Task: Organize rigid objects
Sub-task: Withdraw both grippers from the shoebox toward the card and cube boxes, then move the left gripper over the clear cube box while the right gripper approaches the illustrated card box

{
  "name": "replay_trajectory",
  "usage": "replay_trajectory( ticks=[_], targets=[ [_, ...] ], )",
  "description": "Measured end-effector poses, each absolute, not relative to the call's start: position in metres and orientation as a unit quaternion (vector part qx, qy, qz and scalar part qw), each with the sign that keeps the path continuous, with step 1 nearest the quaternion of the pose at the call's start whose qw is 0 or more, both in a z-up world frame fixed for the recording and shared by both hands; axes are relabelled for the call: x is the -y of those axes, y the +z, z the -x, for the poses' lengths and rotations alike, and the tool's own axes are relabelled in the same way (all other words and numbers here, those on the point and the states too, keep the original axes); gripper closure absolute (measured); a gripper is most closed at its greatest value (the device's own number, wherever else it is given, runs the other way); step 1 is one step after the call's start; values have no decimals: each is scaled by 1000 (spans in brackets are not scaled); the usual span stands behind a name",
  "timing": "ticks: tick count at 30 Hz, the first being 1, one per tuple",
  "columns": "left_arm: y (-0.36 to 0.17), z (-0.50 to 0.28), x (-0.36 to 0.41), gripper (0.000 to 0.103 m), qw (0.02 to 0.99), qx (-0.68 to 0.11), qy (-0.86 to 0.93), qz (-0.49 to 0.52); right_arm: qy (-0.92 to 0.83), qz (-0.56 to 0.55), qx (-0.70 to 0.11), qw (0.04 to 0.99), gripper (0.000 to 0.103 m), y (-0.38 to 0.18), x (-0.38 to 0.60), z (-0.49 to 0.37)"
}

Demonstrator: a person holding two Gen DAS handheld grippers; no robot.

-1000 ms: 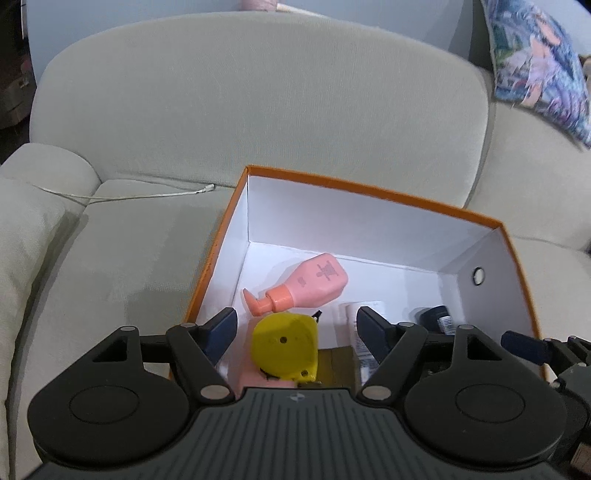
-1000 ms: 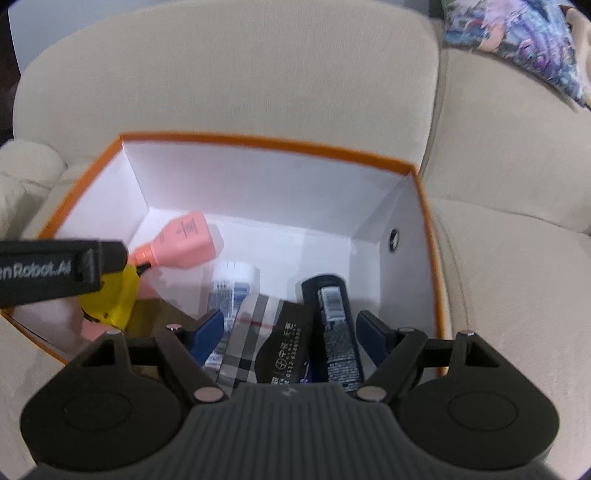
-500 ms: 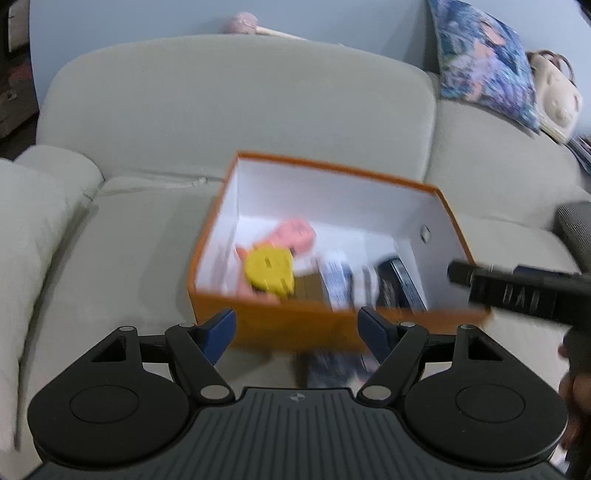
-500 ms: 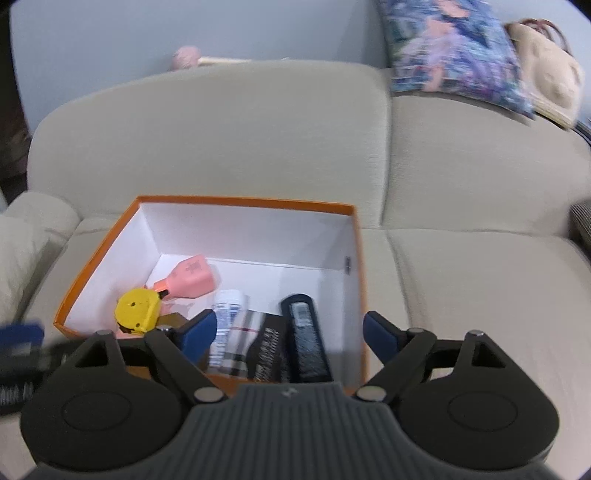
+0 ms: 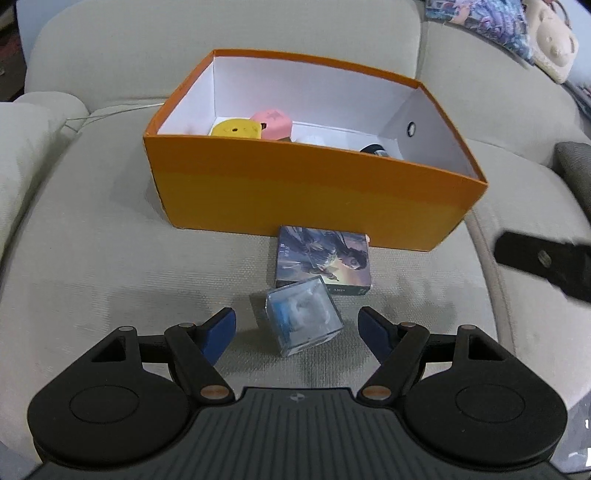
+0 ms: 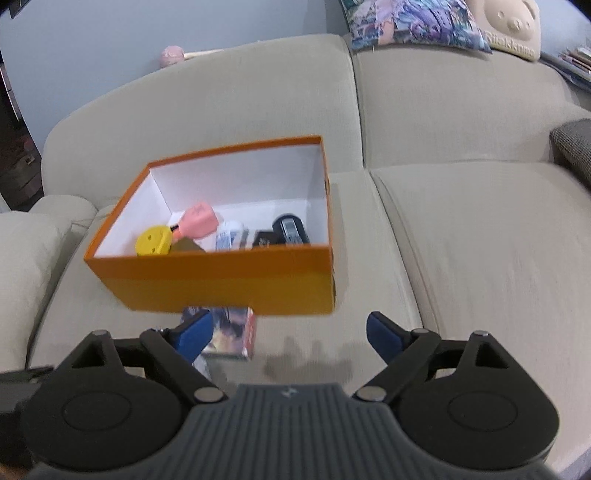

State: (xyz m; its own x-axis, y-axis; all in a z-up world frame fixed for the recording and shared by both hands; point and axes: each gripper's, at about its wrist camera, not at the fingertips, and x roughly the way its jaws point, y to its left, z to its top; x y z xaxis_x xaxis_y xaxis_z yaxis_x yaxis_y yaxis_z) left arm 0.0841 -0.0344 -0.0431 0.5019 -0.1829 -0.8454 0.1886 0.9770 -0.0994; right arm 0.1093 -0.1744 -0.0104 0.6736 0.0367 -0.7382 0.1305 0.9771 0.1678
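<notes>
Box [image 5: 306, 192], orange outside and white inside, sits open on the beige sofa [image 5: 92, 258]. Inside lie a yellow tape measure [image 5: 236, 130], a pink bottle [image 5: 272, 123], a white tube [image 6: 229, 239] and a black bottle [image 6: 291, 229]. In the left wrist view a picture card box [image 5: 325, 260] touches the orange wall at 6 o'clock, and a clear plastic cube [image 5: 303, 319] lies just below that. A patterned cushion [image 6: 413, 22] rests on the backrest at 1 o'clock, before a grey-blue wall [image 6: 92, 33]. The left gripper [image 5: 297, 328] gapes wide, the cube between its fingers but untouched. The right gripper [image 6: 290, 334] is opening, nothing between its fingers.
</notes>
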Motion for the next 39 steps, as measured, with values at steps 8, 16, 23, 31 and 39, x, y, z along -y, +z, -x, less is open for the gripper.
replay_trajectory(
  ticks=[8,16,23,31,39],
  targets=[
    [-77,-100,47,15,856,-510,-82,1,-49,-112,-412,903,12,-20,194,-105],
    [-92,-106,38,13,852,-518,-77,-3,-44,-110,-423,898,11,-25,193,-113],
    [-94,-104,14,12,854,-519,-49,-14,-34,-103,-431,896,10,-28,181,-119],
    [-92,-110,-31,13,855,-518,-1,10,-19,-97,-463,881,9,-42,163,-137],
    [-81,-108,-59,13,856,-516,12,39,-9,-109,-505,856,9,-65,124,-169]
  ],
)
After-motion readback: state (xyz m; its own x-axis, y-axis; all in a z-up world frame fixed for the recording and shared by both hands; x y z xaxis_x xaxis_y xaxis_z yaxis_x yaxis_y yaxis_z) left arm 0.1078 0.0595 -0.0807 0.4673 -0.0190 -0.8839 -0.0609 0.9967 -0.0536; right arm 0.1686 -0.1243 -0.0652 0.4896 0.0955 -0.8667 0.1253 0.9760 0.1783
